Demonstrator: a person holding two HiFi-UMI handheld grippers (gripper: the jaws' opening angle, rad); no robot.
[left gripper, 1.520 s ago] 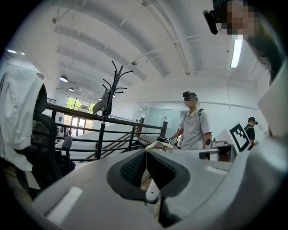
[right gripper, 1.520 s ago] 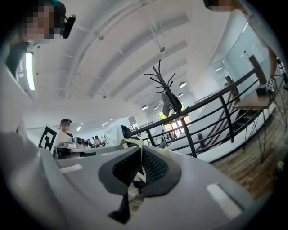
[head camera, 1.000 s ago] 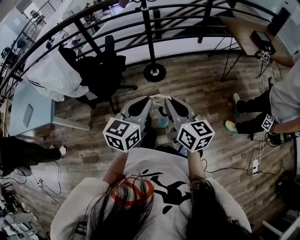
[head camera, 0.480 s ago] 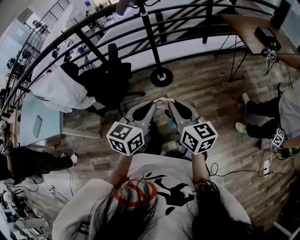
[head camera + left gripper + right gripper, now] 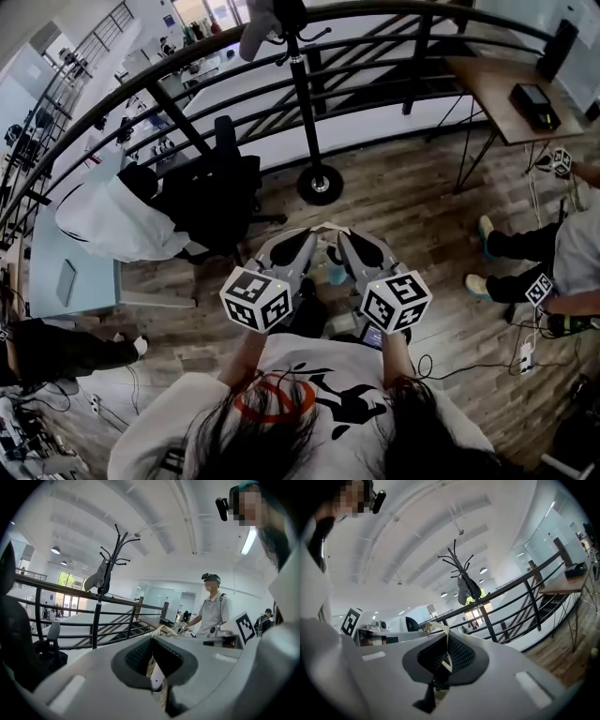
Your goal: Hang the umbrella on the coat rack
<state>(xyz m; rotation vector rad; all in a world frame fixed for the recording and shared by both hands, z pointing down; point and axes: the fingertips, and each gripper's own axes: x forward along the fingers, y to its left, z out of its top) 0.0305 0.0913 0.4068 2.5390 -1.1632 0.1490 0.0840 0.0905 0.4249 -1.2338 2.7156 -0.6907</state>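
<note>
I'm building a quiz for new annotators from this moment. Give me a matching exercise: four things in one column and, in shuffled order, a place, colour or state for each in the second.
Column A
1. coat rack
2. office chair
3. wooden table
4. beige strap

Column B
a. clamped by both the left gripper and the right gripper
b. black, left of the rack's base
c. light brown, at the upper right
d. upright pole on a round base

Pairs: 1-d, 2-b, 3-c, 4-a
</note>
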